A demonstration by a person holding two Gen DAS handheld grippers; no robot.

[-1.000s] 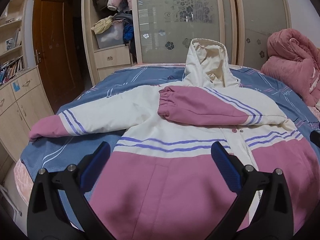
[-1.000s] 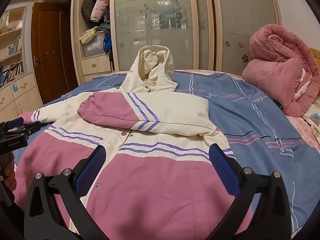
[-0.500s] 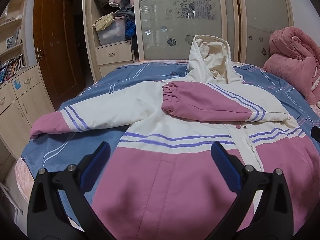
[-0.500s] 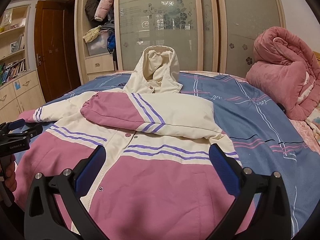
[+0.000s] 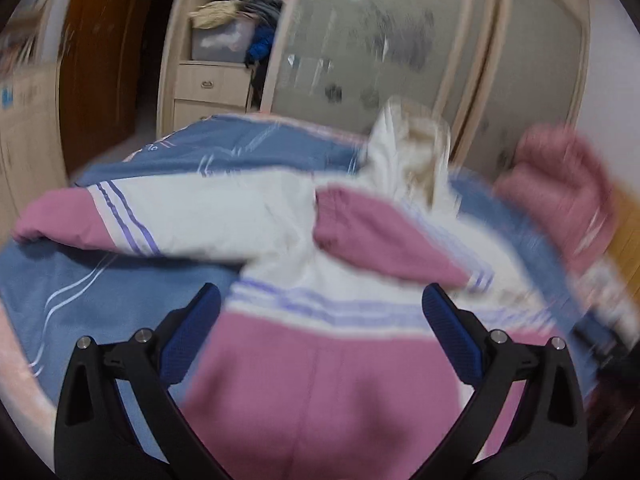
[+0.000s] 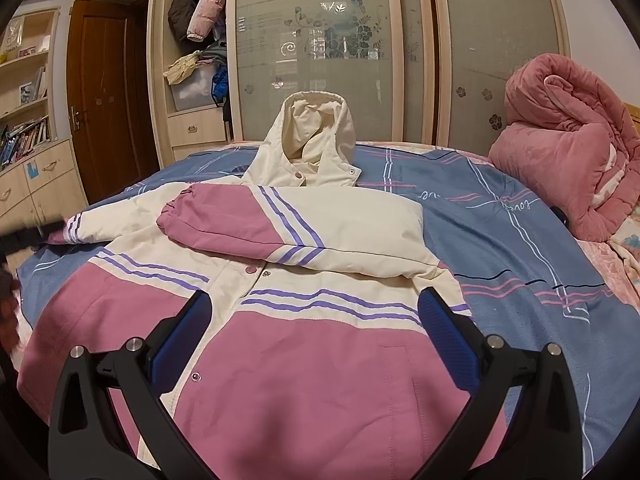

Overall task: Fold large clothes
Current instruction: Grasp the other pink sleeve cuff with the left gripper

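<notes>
A pink and cream hooded jacket (image 6: 320, 368) with purple stripes lies front up on the bed, hood (image 6: 316, 140) at the far side. One sleeve (image 6: 288, 232) is folded across the chest. The other sleeve (image 5: 120, 216) stretches out flat to the left, its pink cuff near the bed's left edge. My left gripper (image 5: 320, 320) hovers open above the jacket's lower left part, holding nothing; its view is blurred. Over the jacket's lower hem my right gripper (image 6: 316, 328) stands open and empty.
The bed has a blue striped sheet (image 6: 520, 264). A rolled pink quilt (image 6: 568, 160) sits at the right. A wardrobe with frosted doors (image 6: 320, 52) stands behind, an open shelf of clothes (image 6: 196, 64) and a brown door (image 6: 104, 96) at left, drawers (image 6: 36, 188) along the left wall.
The left gripper has swung quickly to the left and tilted, blurring its view; the outstretched sleeve now sits nearer its centre. The right gripper has moved slightly closer over the jacket.
</notes>
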